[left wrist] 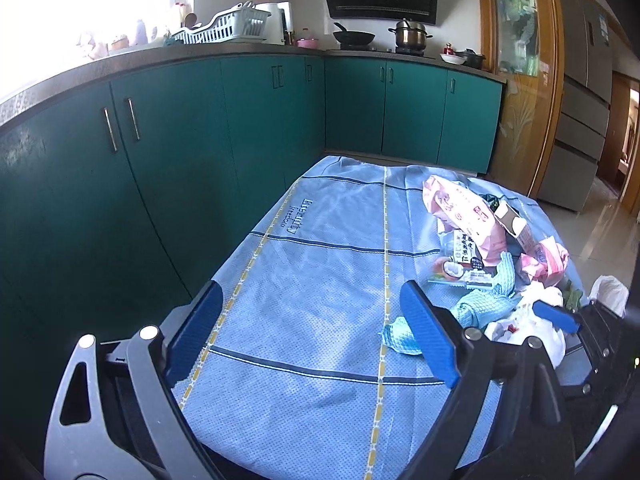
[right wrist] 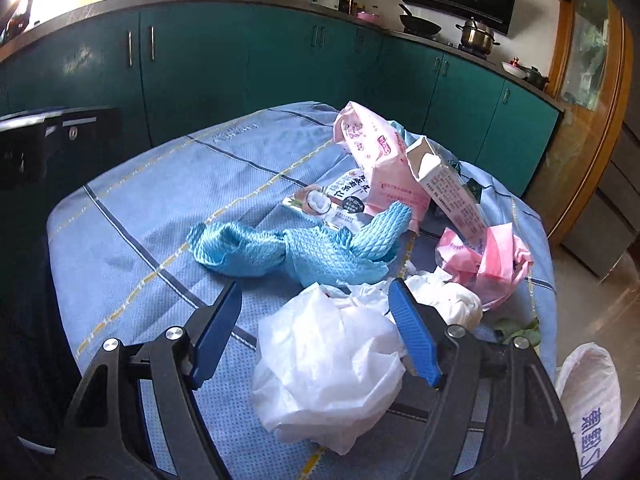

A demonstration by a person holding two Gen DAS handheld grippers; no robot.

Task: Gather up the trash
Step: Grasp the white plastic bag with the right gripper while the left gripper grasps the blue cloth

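While our right gripper (right wrist: 314, 290) sits wide open with nothing in it, the crumpled white plastic bag (right wrist: 328, 360) lies right between its blue fingers (right wrist: 412, 336), bunched closer to the 3 o'clock one; whether it actually touches, we can't tell. Our left gripper (left wrist: 312, 292) is spread just as wide over bare blue checked tablecloth (left wrist: 320, 240), holding nothing, and the whole trash pile sits off at its 2 o'clock.

Around the bag: a teal waffle-weave cloth (right wrist: 304, 248) sprawls at 12 o'clock just past the fingertips, then a coconut snack packet (right wrist: 332, 200) behind it, a pink printed package (right wrist: 376, 152) standing up, and an opened carton (right wrist: 448, 188) leaning against it. Crumpled white tissue (right wrist: 444, 296) and a pink plastic bag (right wrist: 488, 256) crowd in at 1 to 2 o'clock, so the pile is pretty packed on that side.

From the left wrist we see the right gripper's blue finger (left wrist: 556, 314) poking over the white bag, plus the wok (left wrist: 354, 36) and steel pot (left wrist: 410, 34) on the stove. Only the right wrist shows a white printed sack (right wrist: 592, 400) off the table edge at 4 o'clock and a black box (right wrist: 60, 140) at 10 o'clock.
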